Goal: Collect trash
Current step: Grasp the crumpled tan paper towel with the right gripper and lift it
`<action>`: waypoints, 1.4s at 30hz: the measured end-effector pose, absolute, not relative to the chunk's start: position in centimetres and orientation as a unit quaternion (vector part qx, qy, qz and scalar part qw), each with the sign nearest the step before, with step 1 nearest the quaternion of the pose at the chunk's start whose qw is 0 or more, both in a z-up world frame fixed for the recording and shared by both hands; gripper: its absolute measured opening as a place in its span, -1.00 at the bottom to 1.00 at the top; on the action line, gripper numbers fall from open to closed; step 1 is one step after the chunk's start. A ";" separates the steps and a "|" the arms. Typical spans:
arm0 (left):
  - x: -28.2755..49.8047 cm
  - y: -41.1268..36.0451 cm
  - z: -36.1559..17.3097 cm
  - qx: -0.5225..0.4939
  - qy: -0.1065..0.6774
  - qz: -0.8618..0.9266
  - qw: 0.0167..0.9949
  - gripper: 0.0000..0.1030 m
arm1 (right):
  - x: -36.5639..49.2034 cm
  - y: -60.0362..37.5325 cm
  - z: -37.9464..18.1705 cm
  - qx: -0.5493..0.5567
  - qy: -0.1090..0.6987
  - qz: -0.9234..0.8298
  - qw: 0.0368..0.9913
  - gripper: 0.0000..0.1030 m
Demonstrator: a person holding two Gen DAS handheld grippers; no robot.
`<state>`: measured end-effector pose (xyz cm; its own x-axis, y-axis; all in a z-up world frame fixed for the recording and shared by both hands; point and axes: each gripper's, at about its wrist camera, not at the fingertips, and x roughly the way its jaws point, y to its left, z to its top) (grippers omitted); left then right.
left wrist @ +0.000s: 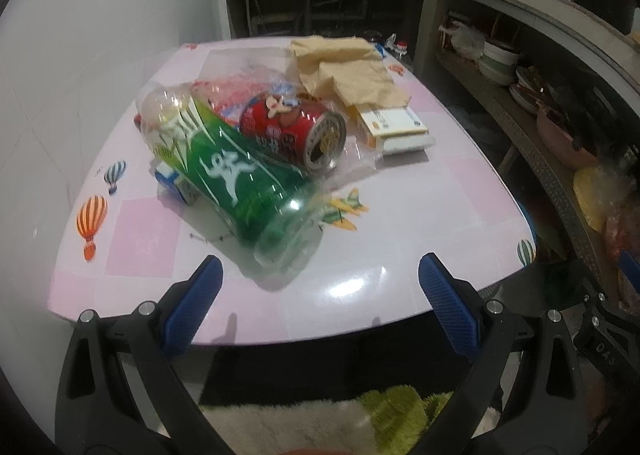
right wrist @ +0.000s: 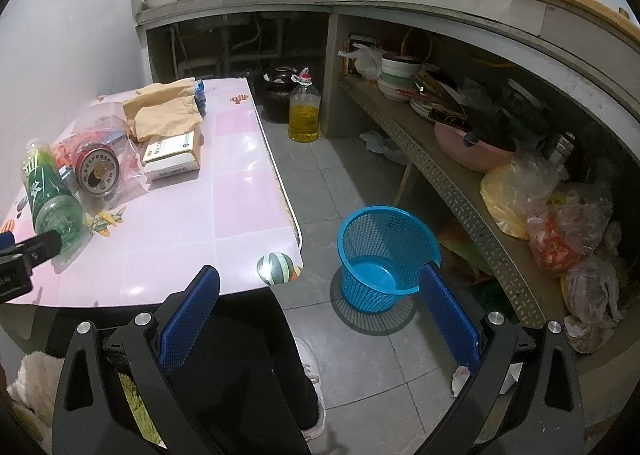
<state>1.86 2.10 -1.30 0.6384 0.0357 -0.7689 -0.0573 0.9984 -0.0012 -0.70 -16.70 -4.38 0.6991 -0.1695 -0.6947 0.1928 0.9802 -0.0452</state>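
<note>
My left gripper [left wrist: 318, 275] is spread wide, holding nothing, at the near edge of the pink table [left wrist: 400, 215]. Just ahead of it a green plastic bottle [left wrist: 244, 183] lies on its side, touching a red drink can [left wrist: 296, 131], also tipped over. Behind them: crumpled clear plastic wrap [left wrist: 248, 75], tan paper [left wrist: 348, 67], a white carton [left wrist: 396, 127]. My right gripper [right wrist: 320, 279] is spread too, empty, over the floor, blue mesh wastebasket [right wrist: 384, 251] just ahead.

No legible text: print on green bottle [left wrist: 236, 179], red can [left wrist: 294, 127] & box [left wrist: 394, 125] too blurred.
</note>
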 end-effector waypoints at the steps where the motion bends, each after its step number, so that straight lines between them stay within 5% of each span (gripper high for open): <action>1: 1.9 2.2 -1.1 -0.010 0.419 0.025 0.908 0.83 | -0.4 -16.6 -4.4 0.015 0.375 -0.098 0.922 0.88; 10: 3.7 5.1 1.4 0.025 0.376 0.019 0.926 0.83 | 2.8 -15.8 -3.3 0.015 0.352 -0.083 0.932 0.88; 24: 7.8 12.7 3.8 -0.092 0.351 -0.021 0.931 0.84 | 14.3 -10.6 3.9 -0.060 0.247 0.134 0.958 0.88; 42: 12.3 17.4 4.9 -0.155 0.335 -0.054 0.928 0.83 | 29.9 3.3 -1.1 -0.337 0.335 0.351 0.806 0.88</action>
<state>12.26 17.38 4.94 0.7700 -0.2042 -0.6046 -0.0028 0.9463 -0.3232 29.89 3.32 -1.14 0.5279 0.3405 -0.7781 -0.7931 0.5252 -0.3083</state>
